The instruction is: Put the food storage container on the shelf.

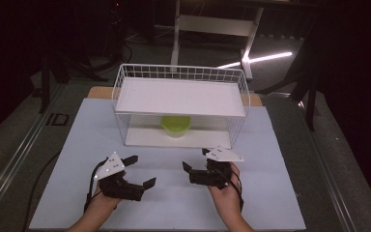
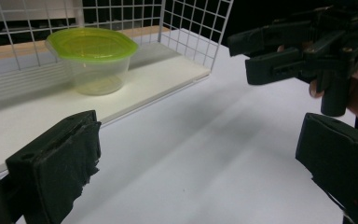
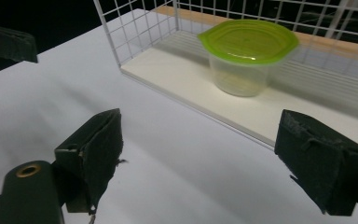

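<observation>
Both tools are held low in the frame over the white tabletop: the left tool and the right tool are each spread wide, nothing pinched. At centre, a green-lidded clear container is seen on the wire rack's lower shelf.

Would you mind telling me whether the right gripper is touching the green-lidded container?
Apart: in the high view the right gripper sits on the table side of the container.
</observation>
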Demonstrator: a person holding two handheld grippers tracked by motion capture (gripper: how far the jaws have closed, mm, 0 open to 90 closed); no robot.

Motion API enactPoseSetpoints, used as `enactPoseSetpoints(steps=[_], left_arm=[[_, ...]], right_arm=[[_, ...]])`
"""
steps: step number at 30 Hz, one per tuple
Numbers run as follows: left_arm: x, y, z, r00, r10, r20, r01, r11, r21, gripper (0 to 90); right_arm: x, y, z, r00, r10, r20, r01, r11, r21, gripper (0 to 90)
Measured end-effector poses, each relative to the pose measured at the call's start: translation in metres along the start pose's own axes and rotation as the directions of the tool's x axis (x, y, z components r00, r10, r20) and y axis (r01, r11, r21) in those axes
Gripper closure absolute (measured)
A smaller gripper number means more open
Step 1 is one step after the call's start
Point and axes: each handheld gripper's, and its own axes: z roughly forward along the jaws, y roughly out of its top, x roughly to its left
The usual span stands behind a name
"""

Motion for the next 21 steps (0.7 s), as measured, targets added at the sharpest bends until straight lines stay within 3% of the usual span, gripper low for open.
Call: enactPoseSetpoints(steps=[10, 21], left_arm=[[-0.004, -0.005, -0.011, 0.9992, 0.003, 0.04, -0.004, 1.0, 0.009, 0.8], [0.0, -0.02, -0.03, 0.9996, -0.015, 0.024, 0.014, 0.9995, 0.029, 0.8]], right_arm=[[-0.004, -0.014, -0.027, 0.9996, 0.011, -0.024, -0.011, 1.0, -0.004, 15.3], [-0.01, -0.026, -0.054, 0.9998, 0.009, -0.018, -0.009, 1.0, -0.017, 15.2]])
